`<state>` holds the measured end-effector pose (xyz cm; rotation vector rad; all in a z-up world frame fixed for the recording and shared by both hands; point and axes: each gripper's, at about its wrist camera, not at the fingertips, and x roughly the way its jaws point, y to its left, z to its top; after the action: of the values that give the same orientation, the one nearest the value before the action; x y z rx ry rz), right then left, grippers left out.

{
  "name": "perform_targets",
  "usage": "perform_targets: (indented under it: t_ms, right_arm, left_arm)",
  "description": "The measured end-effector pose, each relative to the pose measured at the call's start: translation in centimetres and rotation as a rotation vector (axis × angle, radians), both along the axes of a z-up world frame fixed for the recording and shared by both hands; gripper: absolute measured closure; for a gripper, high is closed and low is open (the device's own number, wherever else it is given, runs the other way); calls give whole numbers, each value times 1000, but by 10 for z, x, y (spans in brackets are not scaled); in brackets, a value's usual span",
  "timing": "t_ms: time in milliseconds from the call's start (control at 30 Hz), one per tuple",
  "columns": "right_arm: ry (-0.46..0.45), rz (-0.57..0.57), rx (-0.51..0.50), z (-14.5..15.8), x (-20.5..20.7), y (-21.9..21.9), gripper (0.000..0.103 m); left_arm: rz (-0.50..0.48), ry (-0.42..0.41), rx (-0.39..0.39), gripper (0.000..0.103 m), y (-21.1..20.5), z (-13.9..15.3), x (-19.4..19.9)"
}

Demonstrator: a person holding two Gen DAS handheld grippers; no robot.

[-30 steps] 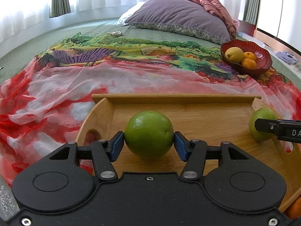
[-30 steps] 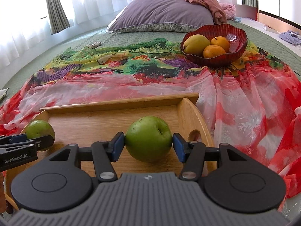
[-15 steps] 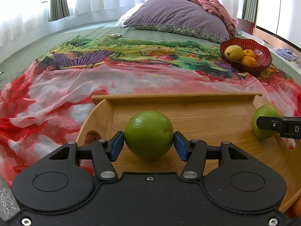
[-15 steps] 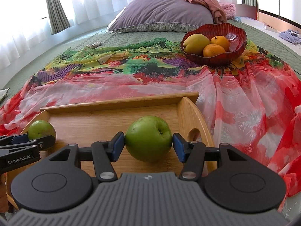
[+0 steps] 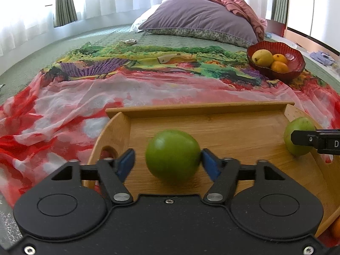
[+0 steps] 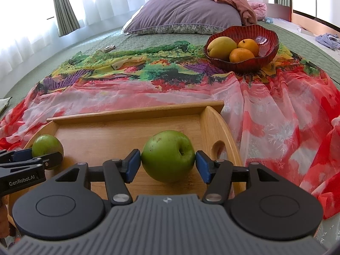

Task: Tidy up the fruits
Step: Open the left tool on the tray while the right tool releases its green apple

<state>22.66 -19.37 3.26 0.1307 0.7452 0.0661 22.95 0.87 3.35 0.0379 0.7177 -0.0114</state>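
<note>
A wooden tray (image 5: 223, 108) lies on a colourful cloth on the bed. My left gripper (image 5: 169, 165) is open: a gap shows between its left blue pad and a round green fruit (image 5: 172, 156) that rests on the tray's left part. My right gripper (image 6: 167, 162) is shut on a green apple (image 6: 167, 155) on the tray's (image 6: 136, 112) right part. The apple also shows in the left wrist view (image 5: 298, 136), and the round green fruit shows in the right wrist view (image 6: 47, 146).
A red glass bowl (image 6: 267, 51) with a yellow fruit (image 6: 222, 47) and two oranges (image 6: 241, 55) stands beyond the tray to the right. A purple pillow (image 5: 199, 19) lies at the head of the bed. An orange fruit (image 5: 335, 229) peeks at the lower right.
My left gripper's fingers have spread apart and let go of the round green fruit, which now sits on the tray. My right gripper still holds its apple.
</note>
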Motion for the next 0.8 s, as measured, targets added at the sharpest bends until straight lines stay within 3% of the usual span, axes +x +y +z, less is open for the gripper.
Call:
perform_targets:
  t_ms: [200,400,700,800]
  right_arm:
    - [-10,23,-4,4,-6,0,26]
    - [-14,37,-27,3,-16,1,20]
    - [-15,54,-46,1,-31,-3,19]
    - [-24,60,-50,3,-37,-4,17]
  left_arm:
    - [-20,-3,10,15,2,3,-9]
    - [-29,-6,26,14,7,0,-21]
    - [-51,-15,29,13,14,3,-45]
    - [-62,-21,9,0,16,7,-56]
